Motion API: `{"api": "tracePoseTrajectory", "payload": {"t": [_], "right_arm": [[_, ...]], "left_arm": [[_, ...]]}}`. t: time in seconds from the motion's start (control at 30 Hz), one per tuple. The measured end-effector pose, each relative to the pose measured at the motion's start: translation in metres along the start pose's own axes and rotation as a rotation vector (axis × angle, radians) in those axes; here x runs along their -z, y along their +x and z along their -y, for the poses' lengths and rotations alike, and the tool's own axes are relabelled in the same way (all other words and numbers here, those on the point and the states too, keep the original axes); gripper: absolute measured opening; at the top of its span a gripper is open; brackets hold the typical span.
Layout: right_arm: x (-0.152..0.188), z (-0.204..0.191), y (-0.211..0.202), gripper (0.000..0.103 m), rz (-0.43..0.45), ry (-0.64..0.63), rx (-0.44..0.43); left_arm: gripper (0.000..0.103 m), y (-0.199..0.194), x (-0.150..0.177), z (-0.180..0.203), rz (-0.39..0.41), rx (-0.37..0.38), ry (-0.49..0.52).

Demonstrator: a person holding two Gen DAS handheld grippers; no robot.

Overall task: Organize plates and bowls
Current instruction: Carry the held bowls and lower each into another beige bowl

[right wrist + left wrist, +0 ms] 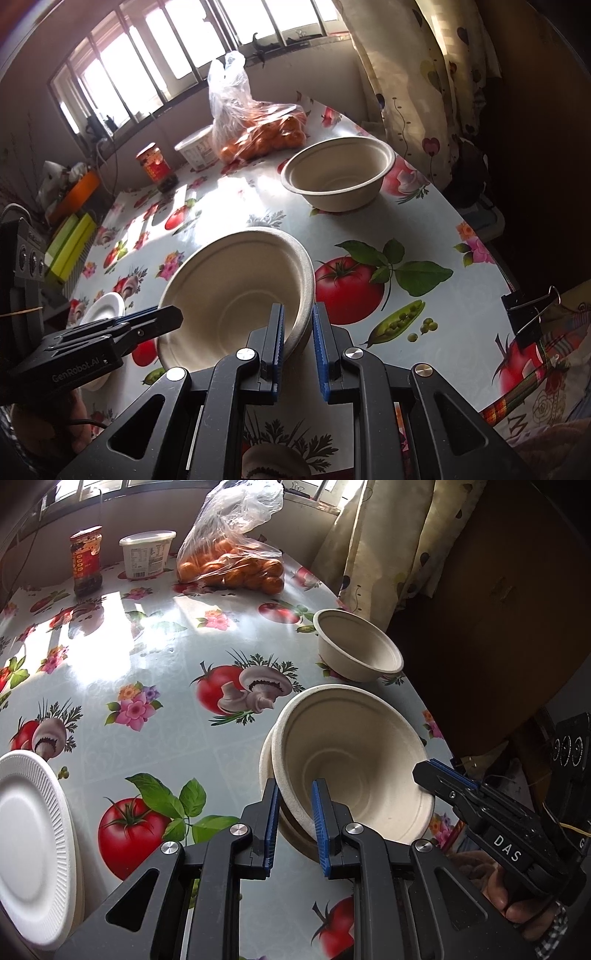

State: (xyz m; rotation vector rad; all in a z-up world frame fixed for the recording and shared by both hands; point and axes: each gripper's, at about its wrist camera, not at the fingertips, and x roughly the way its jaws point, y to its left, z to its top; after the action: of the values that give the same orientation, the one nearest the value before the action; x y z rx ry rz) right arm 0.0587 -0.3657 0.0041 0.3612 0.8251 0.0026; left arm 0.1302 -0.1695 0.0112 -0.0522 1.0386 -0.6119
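Observation:
A beige paper bowl point(354, 760) is tilted, nested over a second bowl point(266, 760) whose rim shows at its left. My left gripper point(294, 794) straddles the near rim of the two bowls, jaws close around it. My right gripper point(297, 317) is clamped on the rim on the other side of the bowl point(236, 291); it shows in the left wrist view point(443, 775). A third beige bowl point(356, 650) stands upright further back point(338, 173). A white ribbed plate point(29, 849) lies at the left point(103, 306).
The table has a glossy fruit-print cloth point(155, 657). At the back stand a sauce jar point(86, 559), a white tub point(147, 554) and a plastic bag of oranges point(229, 554). A curtain point(388, 535) hangs at the right table edge.

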Motion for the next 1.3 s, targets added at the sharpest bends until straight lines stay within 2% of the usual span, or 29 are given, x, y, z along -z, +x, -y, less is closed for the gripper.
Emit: {"api": "tracePoseTrajectory", "payload": {"t": [1.03, 1.3], "right_arm": [[0.0019, 0.0023, 0.0029, 0.016, 0.0, -0.001, 0.001], [0.002, 0.0009, 0.0022, 0.016, 0.003, -0.008, -0.001]], "left_arm": [[0.019, 0.0002, 0.001, 0.004, 0.002, -0.034, 0.022], [0.027, -0.0001, 0.0026, 0.0055, 0.003, -0.039, 0.032]]}}
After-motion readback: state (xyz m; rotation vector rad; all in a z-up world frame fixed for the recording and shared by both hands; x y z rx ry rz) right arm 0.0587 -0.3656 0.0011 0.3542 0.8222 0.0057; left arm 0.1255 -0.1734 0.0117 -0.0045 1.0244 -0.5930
